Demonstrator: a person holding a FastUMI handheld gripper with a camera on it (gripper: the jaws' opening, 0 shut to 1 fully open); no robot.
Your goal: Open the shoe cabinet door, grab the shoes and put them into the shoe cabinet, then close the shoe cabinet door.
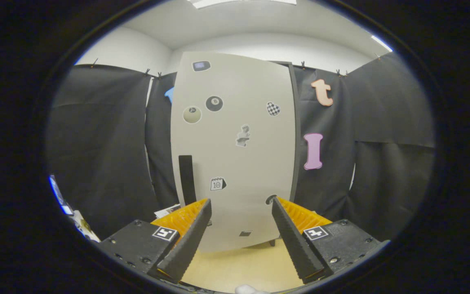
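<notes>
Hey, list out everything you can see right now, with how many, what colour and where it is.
shoe cabinet door: one, pale grey, shut, straight ahead beyond the tongs
door handle: one, black vertical bar, near the door's left edge, above the left finger
stickers: several, mostly black, white and grey, scattered over the door
cloth wall: black, on both sides of the cabinet
floor: light yellowish, below the door, between the fingers
papers: a few, pale, low beside the cabinet's left side; too small to tell more
tongs: one pair, fingers spread open, nothing between them, pointing at the door
</notes>
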